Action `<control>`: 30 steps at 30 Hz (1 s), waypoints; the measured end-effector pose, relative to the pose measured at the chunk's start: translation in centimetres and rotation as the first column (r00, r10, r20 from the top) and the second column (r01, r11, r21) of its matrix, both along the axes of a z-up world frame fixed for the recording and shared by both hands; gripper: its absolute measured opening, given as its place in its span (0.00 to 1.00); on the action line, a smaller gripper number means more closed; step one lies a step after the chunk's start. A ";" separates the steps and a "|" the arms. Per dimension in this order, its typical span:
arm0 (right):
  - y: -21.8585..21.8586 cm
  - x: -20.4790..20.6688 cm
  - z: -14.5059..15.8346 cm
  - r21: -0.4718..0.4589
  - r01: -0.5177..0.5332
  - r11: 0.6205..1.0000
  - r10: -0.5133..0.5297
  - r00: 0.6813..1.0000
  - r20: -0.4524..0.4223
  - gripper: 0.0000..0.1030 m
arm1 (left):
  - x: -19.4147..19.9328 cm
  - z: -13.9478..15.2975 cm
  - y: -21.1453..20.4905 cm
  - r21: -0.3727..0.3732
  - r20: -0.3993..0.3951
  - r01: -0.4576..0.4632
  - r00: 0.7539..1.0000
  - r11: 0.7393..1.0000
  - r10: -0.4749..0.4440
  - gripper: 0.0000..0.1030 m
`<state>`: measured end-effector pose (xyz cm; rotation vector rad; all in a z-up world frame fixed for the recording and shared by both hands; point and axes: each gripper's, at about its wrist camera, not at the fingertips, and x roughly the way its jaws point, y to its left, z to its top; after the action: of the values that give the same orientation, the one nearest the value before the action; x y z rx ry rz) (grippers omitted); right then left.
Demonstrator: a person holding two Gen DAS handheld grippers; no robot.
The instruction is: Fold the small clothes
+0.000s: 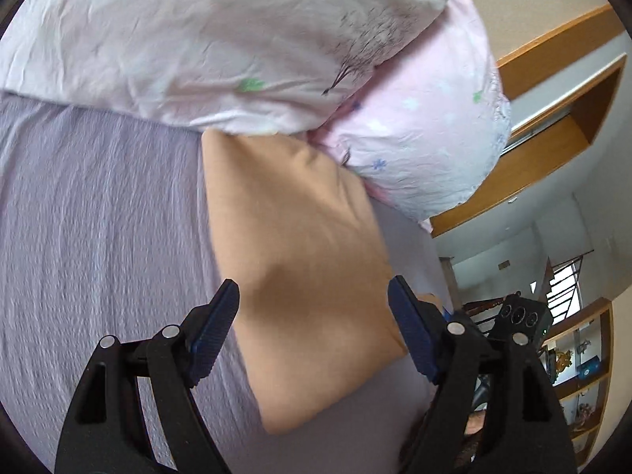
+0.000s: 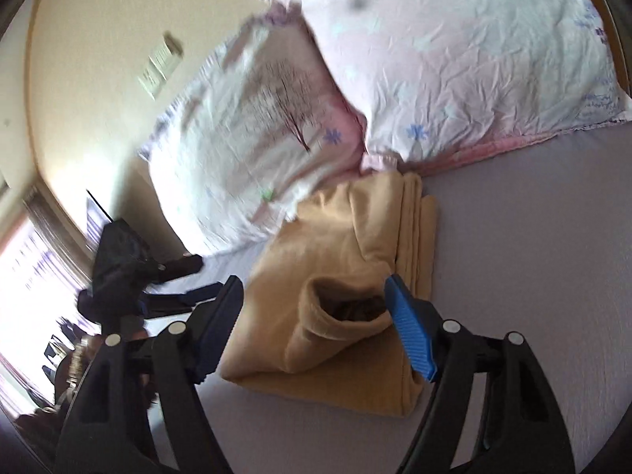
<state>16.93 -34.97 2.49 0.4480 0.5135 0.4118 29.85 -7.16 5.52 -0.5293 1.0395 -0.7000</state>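
Note:
A tan garment (image 1: 300,260) lies folded on the lilac bed sheet (image 1: 98,237), its far end against the pillows. My left gripper (image 1: 314,296) is open, its blue pads spread above the garment, holding nothing. In the right wrist view the garment (image 2: 347,237) shows as a folded stack with a ribbed opening (image 2: 347,308) facing me. My right gripper (image 2: 314,290) is open with its pads on either side of that opening, not closed on it.
Two pink-and-white flowered pillows (image 1: 237,39) (image 2: 454,59) lie at the head of the bed, touching the garment. A wooden shelf (image 1: 572,355) and a wood-framed wall (image 1: 553,79) stand past the bed's edge. The other gripper (image 2: 126,272) shows at left near a bright window (image 2: 23,268).

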 end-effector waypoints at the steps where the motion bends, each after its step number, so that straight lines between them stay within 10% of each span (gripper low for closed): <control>1: 0.5 0.5 -0.4 -0.030 0.000 1.000 -0.001 1.000 -0.022 0.14 | 0.2 -0.5 -0.2 0.007 -0.006 0.006 1.000 1.000 -0.006 0.75; 10: 0.2 -3.0 -4.0 -0.081 0.029 0.996 -0.041 0.988 -0.150 0.16 | -0.7 -2.5 -1.1 0.066 -0.020 0.080 0.997 0.995 -0.079 0.76; 14: -2.8 -2.1 -3.0 0.158 0.047 0.986 -0.024 0.989 -0.146 0.85 | 0.1 -4.0 -1.8 0.071 -0.063 0.081 0.995 0.994 -0.077 0.78; 20: -3.5 4.5 -5.3 0.210 0.047 0.976 0.024 0.946 -0.322 0.59 | 1.7 -4.9 -2.4 -0.004 -0.096 0.049 0.994 0.999 -0.049 0.76; 23: -2.6 5.1 -6.0 0.209 0.049 0.977 0.022 0.947 -0.322 0.37 | 1.9 -5.1 -2.2 -0.013 -0.109 0.041 0.993 0.999 -0.042 0.43; 30: 2.5 4.7 -5.5 0.208 -0.091 0.974 0.147 0.952 -0.267 0.34 | -0.5 -2.3 3.7 0.035 0.024 0.004 1.000 0.999 -0.005 0.37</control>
<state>21.59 -32.47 -3.04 0.6714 0.7833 0.5212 29.40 -3.47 3.26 -0.4876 1.0294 -0.6891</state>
